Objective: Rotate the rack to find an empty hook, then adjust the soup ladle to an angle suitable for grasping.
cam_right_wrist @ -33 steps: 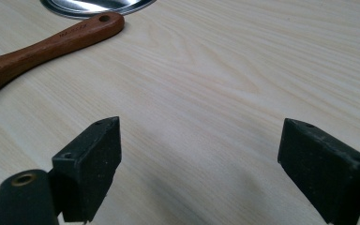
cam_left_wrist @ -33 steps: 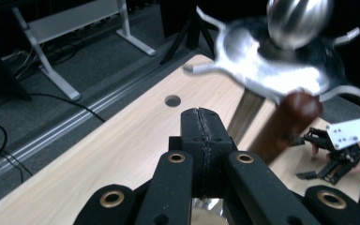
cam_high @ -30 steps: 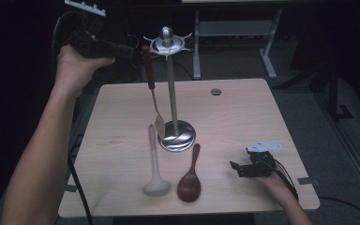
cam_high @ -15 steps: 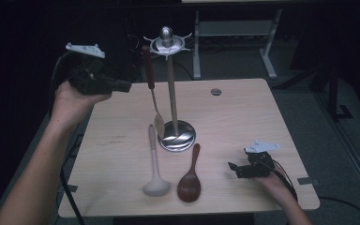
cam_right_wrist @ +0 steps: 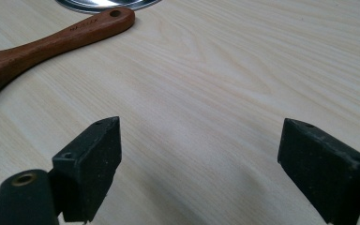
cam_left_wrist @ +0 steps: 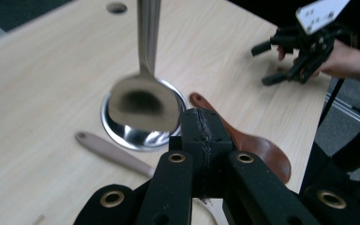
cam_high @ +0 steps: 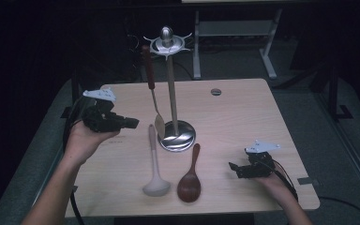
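The left gripper (cam_high: pixel 132 123), jaws clenched and empty, hovers left of the steel stand (cam_high: pixel 170 93). A metal spoon (cam_left_wrist: pixel 143 101), blurred with its handle cut off, hangs from the stand. The right gripper (cam_high: pixel 234 169), jaws released, rests near the wooden spoon (cam_high: pixel 190 177).

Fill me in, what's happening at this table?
A person works two tongs over a pale wooden table. A metal spoon with a dark red handle hangs on the steel utensil stand. The left tongs are shut and empty, beside it. The right tongs rest open near the brown wooden spoon and the beige ladle.
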Demonstrator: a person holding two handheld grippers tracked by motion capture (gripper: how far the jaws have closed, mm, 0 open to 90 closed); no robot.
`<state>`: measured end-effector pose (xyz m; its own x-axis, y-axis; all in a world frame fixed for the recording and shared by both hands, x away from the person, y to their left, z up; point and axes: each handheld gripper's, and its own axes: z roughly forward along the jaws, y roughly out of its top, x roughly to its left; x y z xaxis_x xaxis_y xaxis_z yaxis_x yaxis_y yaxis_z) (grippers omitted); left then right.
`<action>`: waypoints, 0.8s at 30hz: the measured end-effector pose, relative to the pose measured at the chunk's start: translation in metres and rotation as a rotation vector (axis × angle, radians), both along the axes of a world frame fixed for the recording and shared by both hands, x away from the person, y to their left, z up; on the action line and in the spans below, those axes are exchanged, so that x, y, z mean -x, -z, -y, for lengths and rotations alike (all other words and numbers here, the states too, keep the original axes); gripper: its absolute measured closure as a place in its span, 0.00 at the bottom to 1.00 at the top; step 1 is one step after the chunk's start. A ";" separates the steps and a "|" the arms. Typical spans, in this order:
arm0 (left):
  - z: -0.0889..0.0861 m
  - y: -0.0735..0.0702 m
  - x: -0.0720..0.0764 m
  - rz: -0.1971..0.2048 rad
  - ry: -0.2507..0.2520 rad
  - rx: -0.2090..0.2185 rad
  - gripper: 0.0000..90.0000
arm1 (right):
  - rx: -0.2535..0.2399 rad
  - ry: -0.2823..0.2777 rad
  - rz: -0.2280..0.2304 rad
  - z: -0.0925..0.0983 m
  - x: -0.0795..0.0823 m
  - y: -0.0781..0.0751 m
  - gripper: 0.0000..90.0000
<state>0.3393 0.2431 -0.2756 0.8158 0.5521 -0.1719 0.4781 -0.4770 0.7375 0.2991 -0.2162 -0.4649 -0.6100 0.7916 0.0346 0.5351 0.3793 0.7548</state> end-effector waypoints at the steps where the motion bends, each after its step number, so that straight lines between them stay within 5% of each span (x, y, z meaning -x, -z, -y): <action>1: 0.000 0.006 0.002 -0.005 0.000 -0.001 1.00 | 0.000 -0.002 0.001 0.000 0.000 0.000 0.15; 10: 0.006 0.061 0.018 -0.035 -0.007 0.002 1.00 | 0.003 -0.001 -0.001 0.000 0.000 0.001 0.15; 24: 0.032 0.123 0.031 -0.044 0.028 -0.020 1.00 | 0.014 -0.007 -0.008 -0.002 -0.001 0.002 0.15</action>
